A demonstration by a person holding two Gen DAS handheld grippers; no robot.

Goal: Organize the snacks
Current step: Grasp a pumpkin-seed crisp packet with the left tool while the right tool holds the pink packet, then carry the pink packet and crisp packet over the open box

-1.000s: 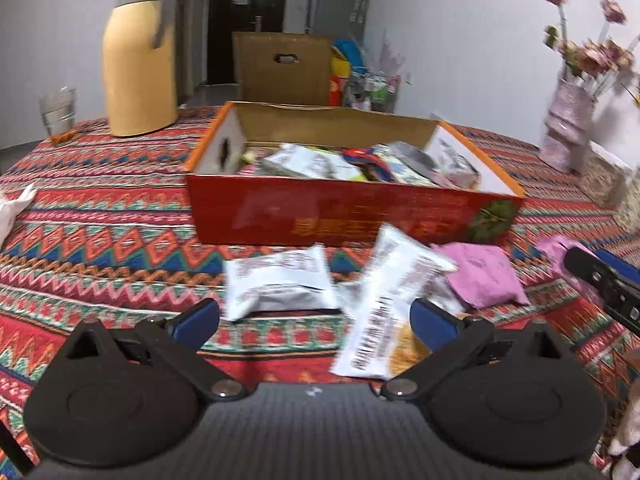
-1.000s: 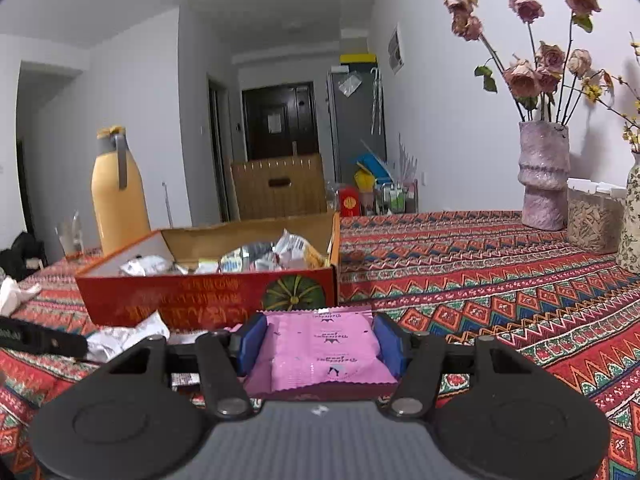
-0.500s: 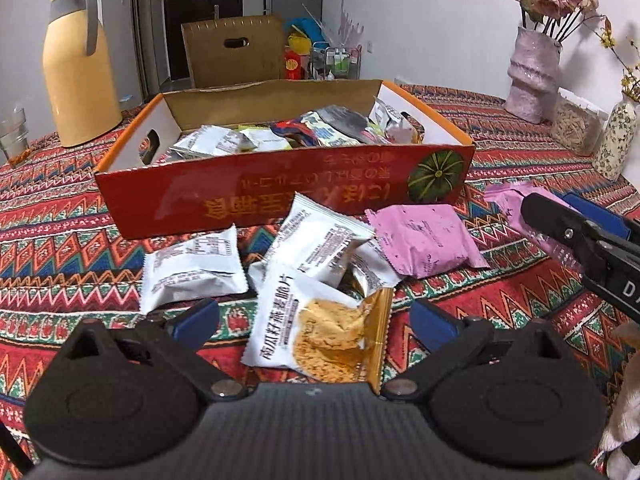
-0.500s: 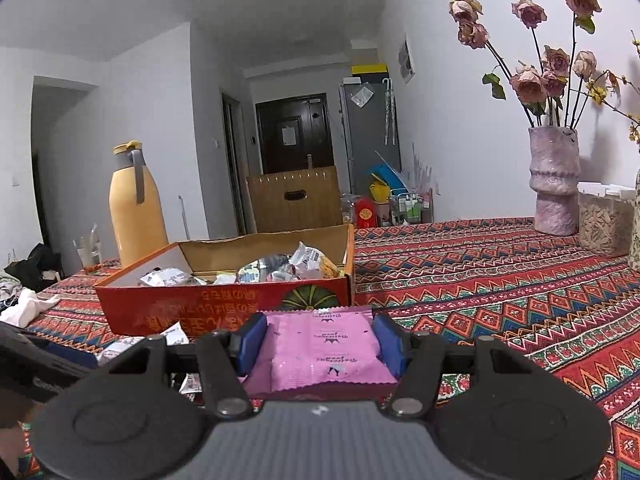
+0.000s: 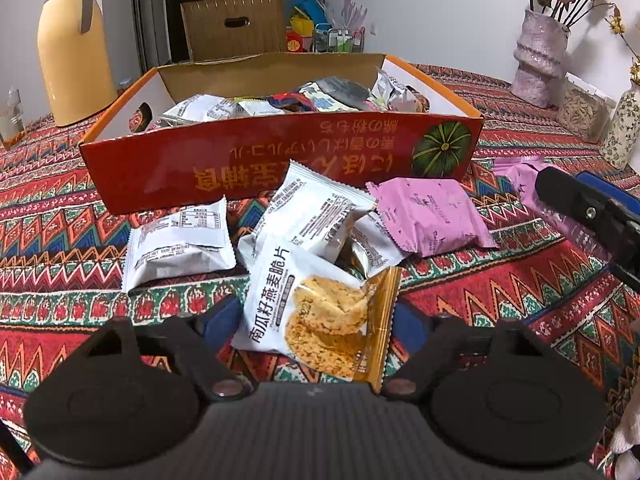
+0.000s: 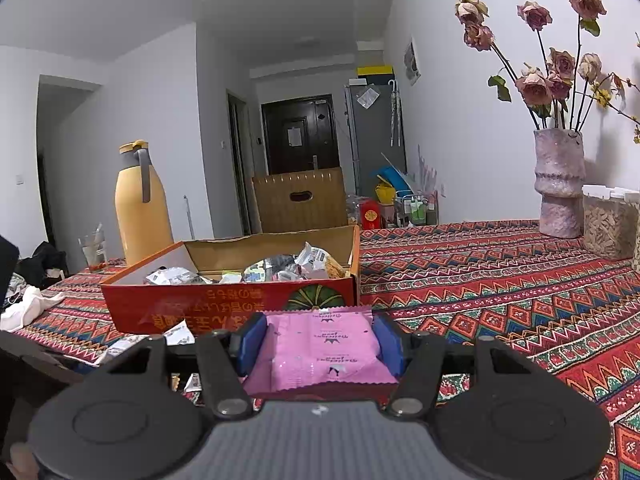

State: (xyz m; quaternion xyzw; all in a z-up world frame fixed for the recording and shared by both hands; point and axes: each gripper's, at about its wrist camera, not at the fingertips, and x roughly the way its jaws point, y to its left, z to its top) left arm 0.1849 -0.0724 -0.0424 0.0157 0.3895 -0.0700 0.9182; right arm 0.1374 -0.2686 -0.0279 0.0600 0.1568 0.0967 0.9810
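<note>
An open red cardboard box (image 5: 280,160) holding several snack packets stands on the patterned tablecloth. In front of it lie two white packets (image 5: 180,244) (image 5: 316,208), a pink packet (image 5: 428,216) and a white-and-orange oat crisp packet (image 5: 320,320). My left gripper (image 5: 316,322) is closing on the oat crisp packet, its blue pads touching both side edges. My right gripper (image 6: 318,340) is shut on another pink packet (image 6: 324,348), held level just short of the box (image 6: 224,308). It also shows at the right edge of the left wrist view.
A yellow thermos (image 5: 72,44) and a glass (image 5: 10,120) stand at the back left. A pink vase of dried roses (image 5: 540,64), a clear jar (image 5: 582,112) and a patterned vase (image 5: 622,128) line the right side. A white cloth (image 6: 28,308) lies at the left.
My left gripper came forward and dipped toward the loose packets, then narrowed its jaws onto the oat crisp packet. The right gripper has kept still with its pink packet.
</note>
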